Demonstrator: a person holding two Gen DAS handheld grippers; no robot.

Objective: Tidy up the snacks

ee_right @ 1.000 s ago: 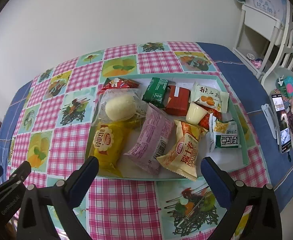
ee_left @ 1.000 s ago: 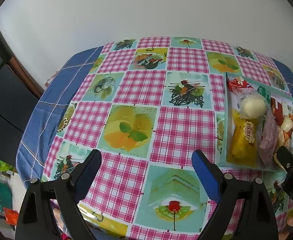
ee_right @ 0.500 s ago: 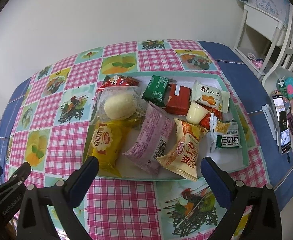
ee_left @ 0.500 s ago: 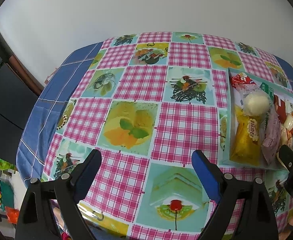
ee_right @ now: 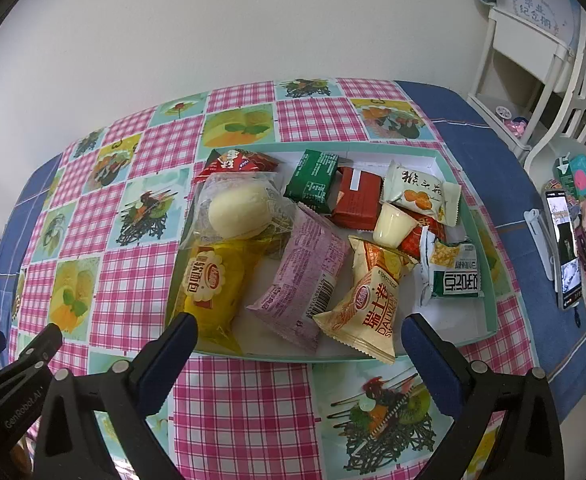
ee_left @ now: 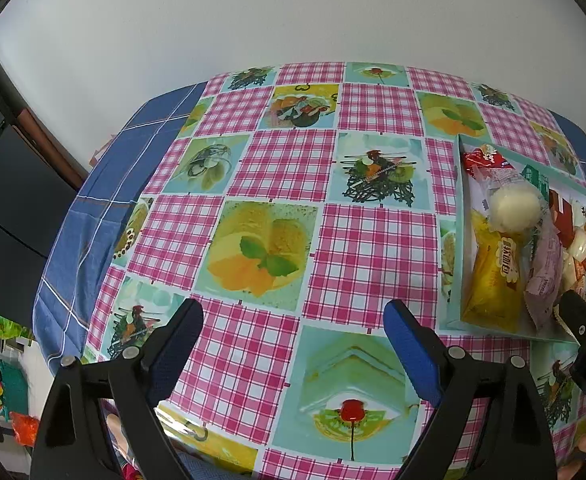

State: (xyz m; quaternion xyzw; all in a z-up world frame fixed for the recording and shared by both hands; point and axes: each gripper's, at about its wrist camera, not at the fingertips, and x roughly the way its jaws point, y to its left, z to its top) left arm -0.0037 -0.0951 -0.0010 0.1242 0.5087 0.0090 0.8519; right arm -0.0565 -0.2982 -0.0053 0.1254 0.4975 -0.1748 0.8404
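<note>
Teal tray (ee_right: 487, 276): shallow, white inside, sits on counter (ee_right: 245, 400) w/ pink-check & fruit-print cloth; holds all the snacks.
Snacks, left side of tray: yellow pack (ee_right: 211, 284) at near-left corner; clear bag w/ round cream bun (ee_right: 239, 210) just behind it, overlapping; red pack (ee_right: 239, 164) at far-left corner.
Snacks, mid: pink pack (ee_right: 303, 276) lying diagonal; beige roll pack (ee_right: 367, 304) beside it, near corner pokes over tray's front rim; green pack (ee_right: 313, 180) & red-brown pack (ee_right: 357, 196) side by side toward back.
Snacks, right side: small cream jelly cup (ee_right: 393, 224) upright; pale pack w/ orange print (ee_right: 421, 196) behind it; green/white pack (ee_right: 455, 276) near right wall.
Right gripper (ee_right: 299, 334): released, jaws wide, nothing between; above tray's front edge, apart from snacks.
Left gripper (ee_left: 293, 320): released, jaws wide, nothing held; over bare cloth left of tray (ee_left: 459, 240).
Off to right: phone (ee_right: 565, 248) on blue cloth; white shelf unit (ee_right: 529, 52) by wall.
</note>
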